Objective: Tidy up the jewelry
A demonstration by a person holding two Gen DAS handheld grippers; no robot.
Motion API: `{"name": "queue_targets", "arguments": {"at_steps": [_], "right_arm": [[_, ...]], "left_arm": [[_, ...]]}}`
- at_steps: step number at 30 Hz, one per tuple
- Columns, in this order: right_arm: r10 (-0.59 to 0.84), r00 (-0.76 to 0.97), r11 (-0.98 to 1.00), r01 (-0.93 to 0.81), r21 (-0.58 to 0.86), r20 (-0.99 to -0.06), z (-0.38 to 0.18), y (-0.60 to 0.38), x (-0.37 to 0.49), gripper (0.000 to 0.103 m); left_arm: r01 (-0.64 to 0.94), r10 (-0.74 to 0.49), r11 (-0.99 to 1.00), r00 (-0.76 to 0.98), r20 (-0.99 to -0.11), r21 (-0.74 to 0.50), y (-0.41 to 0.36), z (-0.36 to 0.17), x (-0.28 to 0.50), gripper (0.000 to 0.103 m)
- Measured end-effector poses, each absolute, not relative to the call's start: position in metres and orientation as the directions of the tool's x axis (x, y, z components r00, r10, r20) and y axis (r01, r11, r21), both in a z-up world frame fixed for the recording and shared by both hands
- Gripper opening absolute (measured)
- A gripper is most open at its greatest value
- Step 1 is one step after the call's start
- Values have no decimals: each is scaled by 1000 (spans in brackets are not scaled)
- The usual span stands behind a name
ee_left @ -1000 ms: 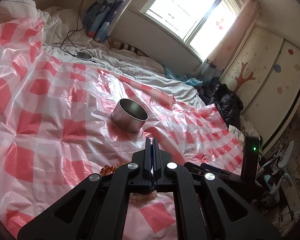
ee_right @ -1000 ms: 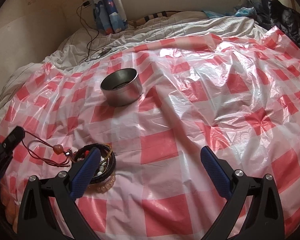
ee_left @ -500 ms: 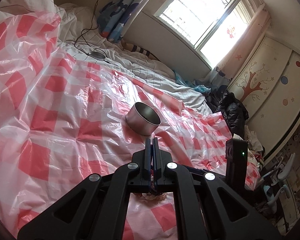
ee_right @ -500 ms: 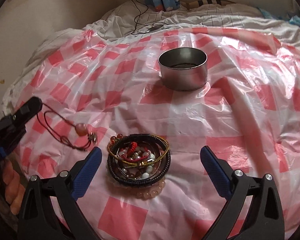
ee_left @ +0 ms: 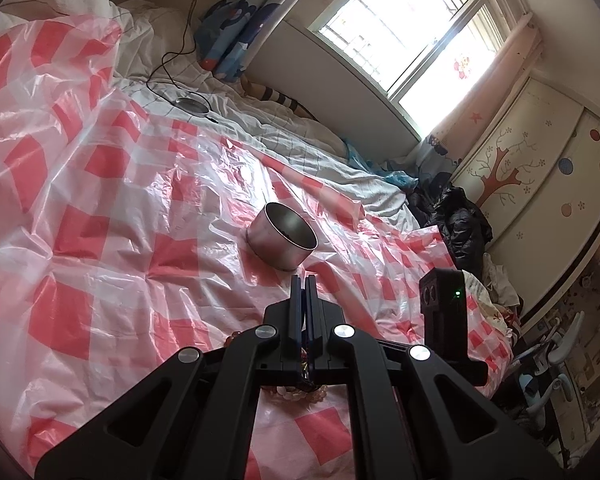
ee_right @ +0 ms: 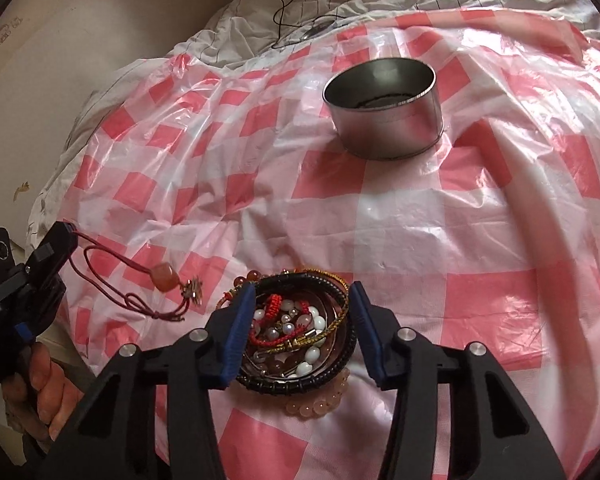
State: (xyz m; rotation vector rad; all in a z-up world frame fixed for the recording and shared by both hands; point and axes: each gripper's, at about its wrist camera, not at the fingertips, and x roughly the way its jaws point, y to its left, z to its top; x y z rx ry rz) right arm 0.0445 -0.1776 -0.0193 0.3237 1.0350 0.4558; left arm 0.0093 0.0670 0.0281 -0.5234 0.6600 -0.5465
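A heap of bracelets (ee_right: 296,332), with black bangles, gold and red cords and white and pink beads, lies on the red-checked plastic sheet (ee_right: 400,232). My right gripper (ee_right: 301,286) points down over the heap. Its blue pads (ee_right: 240,320) stand at either side and its jaws are closing, the heap between them. My left gripper (ee_left: 304,280) is shut on a red cord necklace with an orange stone (ee_right: 165,277), which trails from its tip at the left of the right wrist view. A round metal tin (ee_right: 384,108) stands open farther back.
The sheet covers a bed with white bedding (ee_left: 300,148). A black cable and a small round disc (ee_left: 192,104) lie near the wall. A window (ee_left: 400,28), a wardrobe (ee_left: 540,168) and dark clothes (ee_left: 460,216) are at the right. A hand (ee_right: 40,392) holds the left gripper.
My right gripper has swung down and forward over the bracelet heap, and its jaws have narrowed from wide open to the heap's sides. The left gripper stays shut on the cord.
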Motion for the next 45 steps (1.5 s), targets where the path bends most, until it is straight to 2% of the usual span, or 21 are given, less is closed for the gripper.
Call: {"name": "queue_targets", "arguments": {"at_steps": [2, 6, 11, 13, 20, 24, 25, 26, 28, 36, 38, 40, 41, 45], "right_arm": [[514, 443, 856, -222, 466, -735, -16, -178, 41, 48], [529, 397, 849, -243, 470, -750, -21, -171, 43, 42], [475, 400, 878, -279, 389, -784, -24, -155, 40, 10], [477, 423, 877, -283, 388, -770, -21, -157, 38, 3], [581, 512, 804, -241, 544, -633, -3, -190, 32, 2], [608, 437, 785, -208, 583, -663, -13, -188, 42, 2], [607, 412, 788, -200, 582, -680, -17, -184, 45, 7], [596, 398, 798, -194, 571, -697, -20, -181, 46, 33], [580, 407, 810, -194, 554, -706, -20, -178, 46, 64], [587, 416, 798, -150, 584, -695, -24, -193, 41, 63], [603, 398, 787, -154, 598, -691, -26, -192, 40, 53], [608, 372, 786, -156, 598, -701, -29, -189, 41, 48], [611, 359, 784, -155, 601, -705, -31, -187, 41, 39], [613, 342, 785, -153, 601, -713, -35, -185, 40, 15]], "left_arm": [[299, -618, 735, 664, -421, -608, 67, 28, 9, 1], [301, -619, 736, 663, -422, -607, 68, 28, 9, 1], [297, -617, 737, 663, -424, -607, 67, 28, 9, 2], [296, -616, 738, 663, -425, -607, 67, 28, 9, 2], [288, -609, 744, 663, -435, -603, 64, 26, 10, 2], [284, -608, 745, 663, -437, -604, 64, 26, 10, 2], [284, -608, 745, 663, -437, -604, 64, 26, 10, 2], [284, -607, 745, 664, -437, -603, 64, 26, 10, 2], [284, -608, 744, 664, -436, -605, 64, 26, 10, 2], [283, -607, 744, 664, -436, -605, 64, 26, 10, 2], [283, -608, 743, 664, -435, -607, 64, 26, 10, 2], [283, -608, 743, 664, -435, -607, 64, 25, 10, 2], [283, -608, 743, 664, -435, -606, 64, 26, 10, 2], [280, -608, 742, 666, -434, -609, 64, 25, 9, 2]]}}
